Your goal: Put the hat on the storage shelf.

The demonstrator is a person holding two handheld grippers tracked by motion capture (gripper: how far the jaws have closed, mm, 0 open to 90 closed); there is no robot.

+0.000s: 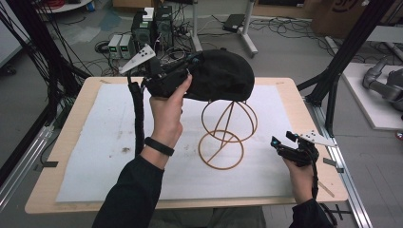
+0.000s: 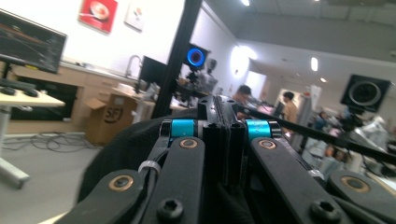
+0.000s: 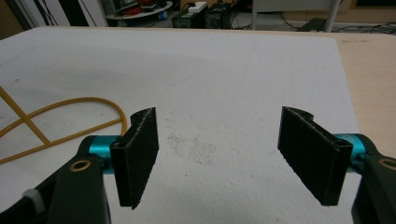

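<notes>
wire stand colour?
Yellow-gold; the stand shows best in the high view, on the white mat.

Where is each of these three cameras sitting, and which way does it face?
High view: above the person's side, looking forward and down on the table; both forearms show, with the left gripper holding a black hat over the wire hat stand.
Left gripper view: on the left gripper, facing across the room; jaws shut on the black hat.
Right gripper view: on the right gripper, facing the white mat; jaws apart.
Shared: high and right gripper views show the wire hat stand.
</notes>
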